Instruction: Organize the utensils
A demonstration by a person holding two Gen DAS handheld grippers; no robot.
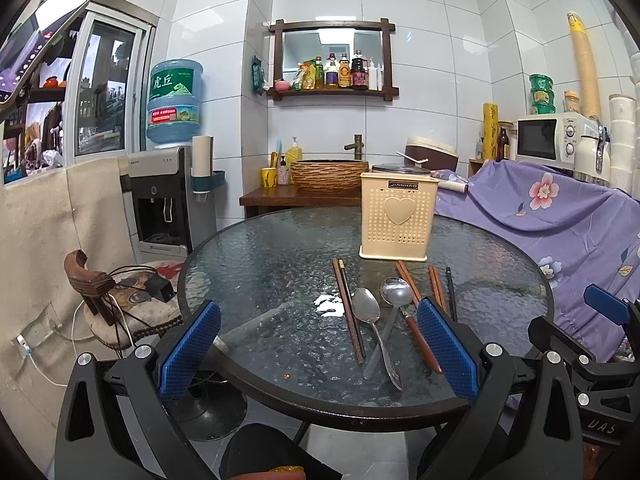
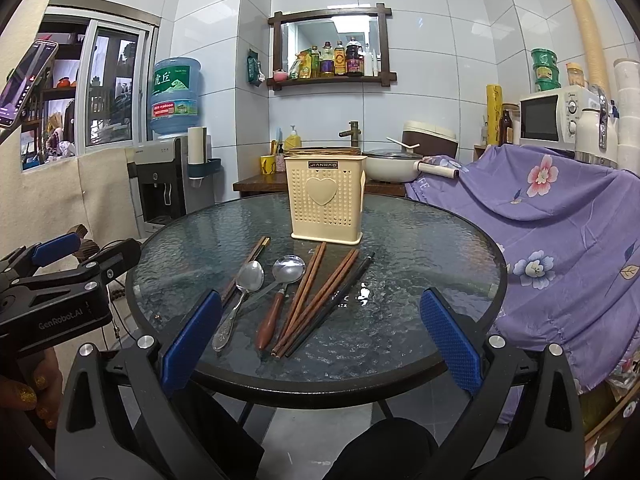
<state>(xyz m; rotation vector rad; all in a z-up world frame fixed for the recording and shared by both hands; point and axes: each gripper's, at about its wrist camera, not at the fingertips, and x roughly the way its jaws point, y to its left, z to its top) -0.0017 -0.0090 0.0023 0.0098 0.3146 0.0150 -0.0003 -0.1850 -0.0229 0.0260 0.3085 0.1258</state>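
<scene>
A cream perforated utensil holder (image 1: 397,216) (image 2: 325,199) stands upright on the round glass table (image 1: 272,256) (image 2: 420,240). In front of it lie several chopsticks (image 1: 349,312) (image 2: 316,298), a plain metal spoon (image 1: 370,316) (image 2: 244,290) and a wooden-handled spoon (image 1: 396,294) (image 2: 282,280). My left gripper (image 1: 320,348) is open and empty, held near the table's front edge. My right gripper (image 2: 320,336) is open and empty, also short of the utensils. The right gripper shows at the far right of the left wrist view (image 1: 592,320), and the left gripper at the far left of the right wrist view (image 2: 84,256).
A purple flowered cloth (image 1: 552,216) (image 2: 560,216) covers a counter right of the table. A wooden chair with cables (image 1: 120,300) stands at the left. A water dispenser (image 1: 168,200), a basin counter (image 1: 328,178) and a microwave (image 1: 548,140) line the back.
</scene>
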